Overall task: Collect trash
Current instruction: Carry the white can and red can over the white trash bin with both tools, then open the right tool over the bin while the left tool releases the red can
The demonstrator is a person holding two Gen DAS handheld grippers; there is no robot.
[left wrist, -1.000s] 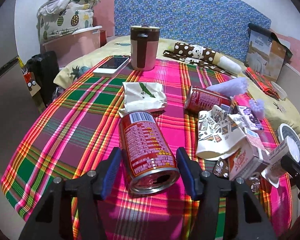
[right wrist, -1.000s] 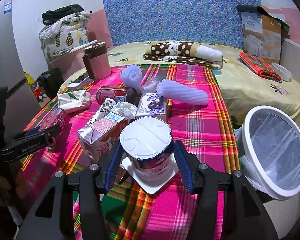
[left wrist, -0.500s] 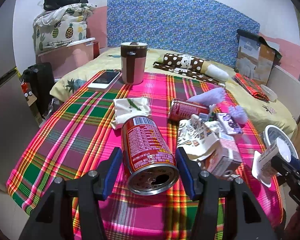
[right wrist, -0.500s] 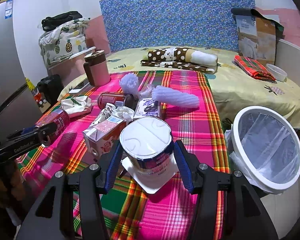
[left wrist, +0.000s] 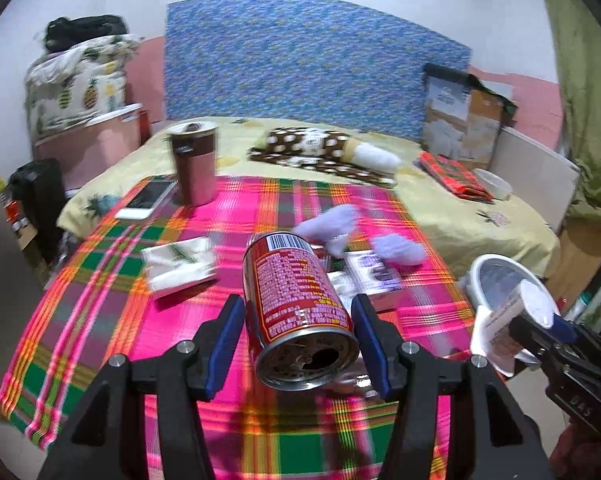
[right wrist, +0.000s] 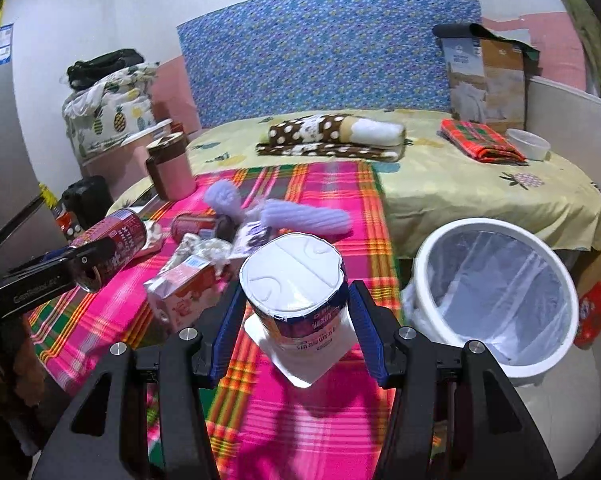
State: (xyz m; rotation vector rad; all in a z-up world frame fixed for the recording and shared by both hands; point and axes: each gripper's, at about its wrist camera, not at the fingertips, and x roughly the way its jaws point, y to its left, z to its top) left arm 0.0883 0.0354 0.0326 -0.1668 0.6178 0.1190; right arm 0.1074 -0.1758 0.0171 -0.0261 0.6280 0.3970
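My left gripper (left wrist: 298,344) is shut on a red drink can (left wrist: 296,304) and holds it up above the plaid cloth; it also shows in the right wrist view (right wrist: 112,244). My right gripper (right wrist: 296,334) is shut on a white yogurt cup (right wrist: 296,296) with a loose label, held above the cloth's near edge. The white bin (right wrist: 496,296) with a clear liner stands on the floor to the right of the cup. A second red can (right wrist: 198,224), a pink carton (right wrist: 184,292), purple foam nets (right wrist: 304,216) and a crumpled tissue pack (left wrist: 178,266) lie on the cloth.
A pink and brown tumbler (left wrist: 194,164) and a phone (left wrist: 148,198) sit at the cloth's far left. A spotted blanket roll (right wrist: 332,136), a folded red cloth (right wrist: 478,140) and a white bowl (right wrist: 528,148) lie on the yellow bed.
Both grippers have lifted and pulled back with their loads. The left has swung right, so the bin has come into its view. The right has turned toward the bin.
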